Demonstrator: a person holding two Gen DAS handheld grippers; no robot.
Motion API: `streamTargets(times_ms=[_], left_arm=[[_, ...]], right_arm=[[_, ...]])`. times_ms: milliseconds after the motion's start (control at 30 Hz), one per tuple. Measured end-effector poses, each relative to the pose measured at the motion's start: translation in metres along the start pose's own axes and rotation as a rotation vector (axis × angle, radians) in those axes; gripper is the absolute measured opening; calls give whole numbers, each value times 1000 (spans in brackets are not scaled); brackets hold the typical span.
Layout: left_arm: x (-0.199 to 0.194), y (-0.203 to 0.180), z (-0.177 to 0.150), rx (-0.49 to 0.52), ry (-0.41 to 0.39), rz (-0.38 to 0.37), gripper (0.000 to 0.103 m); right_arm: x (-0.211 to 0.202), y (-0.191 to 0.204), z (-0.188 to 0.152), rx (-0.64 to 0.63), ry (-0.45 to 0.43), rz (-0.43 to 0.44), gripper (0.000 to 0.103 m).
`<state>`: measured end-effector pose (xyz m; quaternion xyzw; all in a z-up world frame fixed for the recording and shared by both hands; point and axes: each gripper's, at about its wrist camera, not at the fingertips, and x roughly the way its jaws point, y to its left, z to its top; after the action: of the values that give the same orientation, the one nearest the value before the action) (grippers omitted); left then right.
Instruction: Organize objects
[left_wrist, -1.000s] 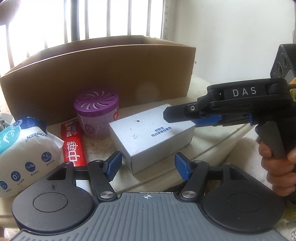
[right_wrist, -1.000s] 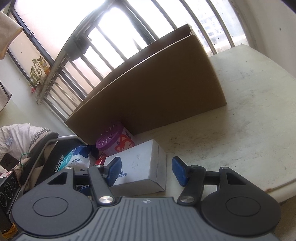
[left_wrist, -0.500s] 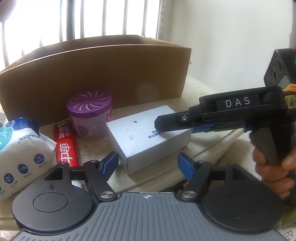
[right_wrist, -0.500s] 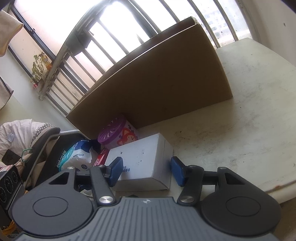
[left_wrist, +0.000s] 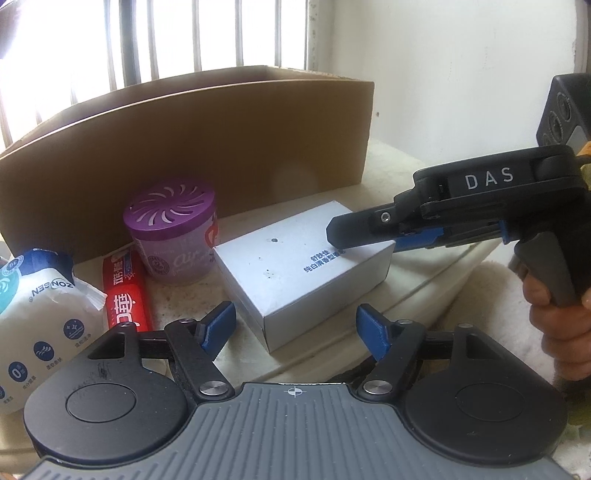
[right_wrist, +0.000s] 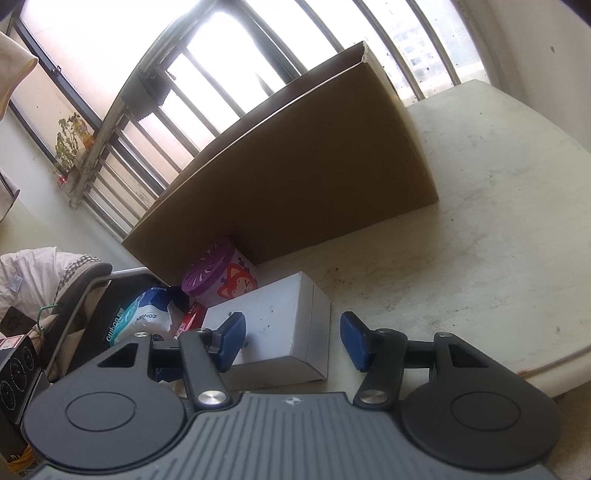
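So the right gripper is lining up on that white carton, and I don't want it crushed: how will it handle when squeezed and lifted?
The white carton looks like thin paperboard with crisp edges, so probably light but dentable under a hard squeeze. Its flat faces should sit squarely between the right gripper, with no rolling. Smooth card may slip slightly.

"DAS" on the right tongs (left_wrist: 364, 236); seemingly "ZONSEN" on the white pack (left_wrist: 40, 317).

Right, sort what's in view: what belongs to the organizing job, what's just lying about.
Job:
white box, right gripper open around it
purple air freshener
red toothpaste
wipes pack
cardboard box
left gripper, open

Lying about:
chair
clothes
plant on the sill
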<state>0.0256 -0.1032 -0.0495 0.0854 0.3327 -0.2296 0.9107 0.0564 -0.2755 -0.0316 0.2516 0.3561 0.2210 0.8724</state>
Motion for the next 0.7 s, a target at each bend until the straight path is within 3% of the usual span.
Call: streamTargets(times_ms=[700], left_arm=[[0,-1,-3,-12,-10,18,72]], right_arm=[[7,19,-7,-75,15,-1,61]])
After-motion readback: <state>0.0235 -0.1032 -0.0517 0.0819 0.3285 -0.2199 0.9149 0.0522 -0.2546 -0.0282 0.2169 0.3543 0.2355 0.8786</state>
